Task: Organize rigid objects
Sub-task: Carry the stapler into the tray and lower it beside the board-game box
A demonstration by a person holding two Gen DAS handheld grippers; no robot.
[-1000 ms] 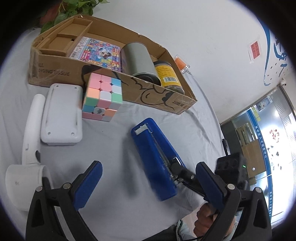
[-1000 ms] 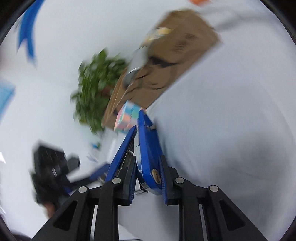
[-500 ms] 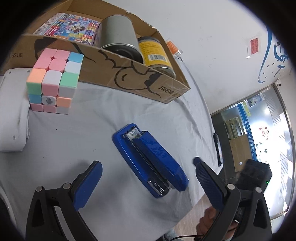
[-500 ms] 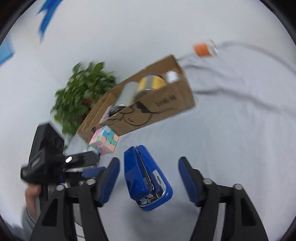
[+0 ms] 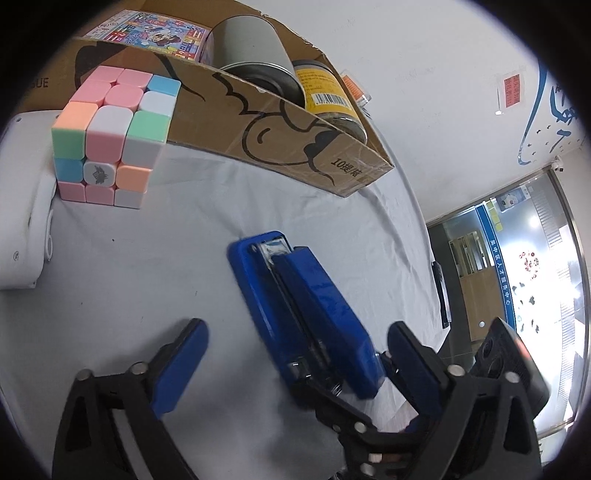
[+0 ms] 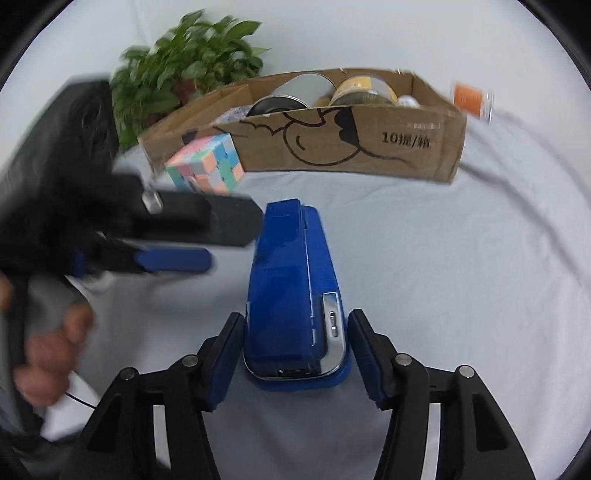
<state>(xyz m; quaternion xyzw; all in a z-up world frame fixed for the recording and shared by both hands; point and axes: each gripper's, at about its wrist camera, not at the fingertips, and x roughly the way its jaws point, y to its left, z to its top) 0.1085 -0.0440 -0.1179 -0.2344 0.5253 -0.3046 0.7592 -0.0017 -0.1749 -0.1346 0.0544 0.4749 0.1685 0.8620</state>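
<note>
My right gripper stands spread, its blue pads flanking the rear of the blue plastic stapler lying on the white tablecloth. My left gripper is likewise spread around the stapler. Behind sit a pastel puzzle cube and a brown cardboard box holding cans.

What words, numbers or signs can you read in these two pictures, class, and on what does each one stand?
"10提/箱": printed on the front wall of the brown cardboard box; also visible in the left wrist view.
"UE": the tail of a cut-off word at that box's left end.
Yellow label of the dark glass jar: barcode, text too small.
Colourful printed booklet: too small.
Centre tile logo on the pastel puzzle cube: unreadable.
Red wall notice: blurred.
</note>
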